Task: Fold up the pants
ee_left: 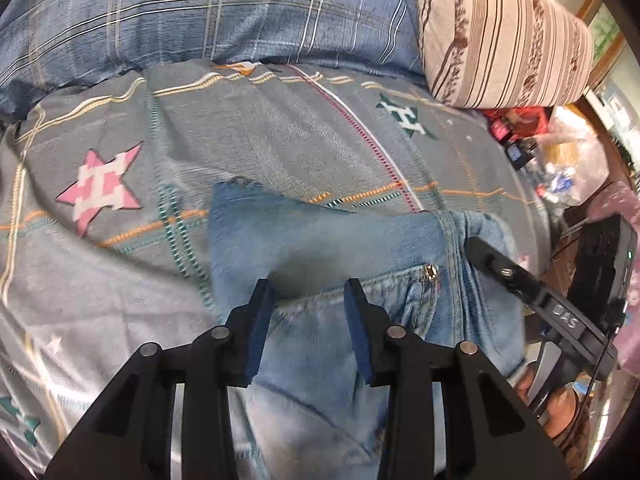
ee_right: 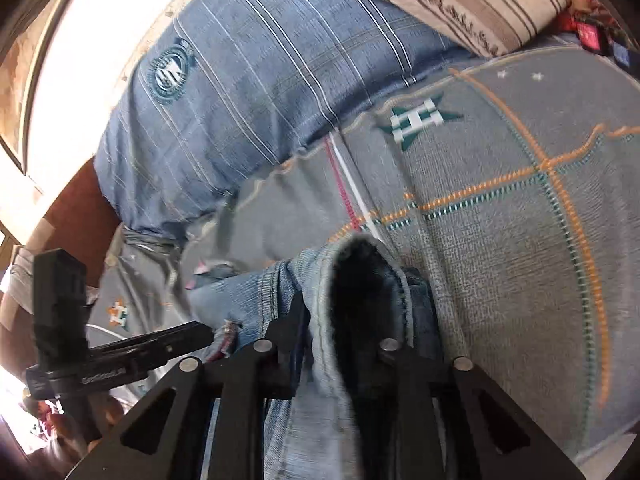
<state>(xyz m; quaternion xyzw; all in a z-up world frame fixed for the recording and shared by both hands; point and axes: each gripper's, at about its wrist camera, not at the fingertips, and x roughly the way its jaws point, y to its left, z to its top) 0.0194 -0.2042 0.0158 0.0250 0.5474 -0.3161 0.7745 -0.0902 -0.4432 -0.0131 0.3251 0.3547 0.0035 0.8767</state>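
Observation:
The light blue denim pants (ee_left: 320, 248) lie on a grey patterned bedspread (ee_left: 280, 132), a leg end stretched to the left and the waist part with a zip to the right. My left gripper (ee_left: 308, 292) hovers over the pants with its blue-padded jaws apart and nothing between them. My right gripper (ee_right: 360, 280) is shut on a bunched fold of the pants (ee_right: 320, 320) with a thick hem; the denim hides its fingertips. The right gripper also shows in the left wrist view (ee_left: 480, 252) at the pants' right edge. The left gripper shows in the right wrist view (ee_right: 200, 332).
A blue plaid quilt (ee_left: 200, 12) lies along the back of the bed. A striped beige pillow (ee_left: 500, 28) sits at the back right. Cluttered items (ee_left: 560, 152) lie beyond the bed's right edge. A bright window (ee_right: 80, 60) is at the left in the right wrist view.

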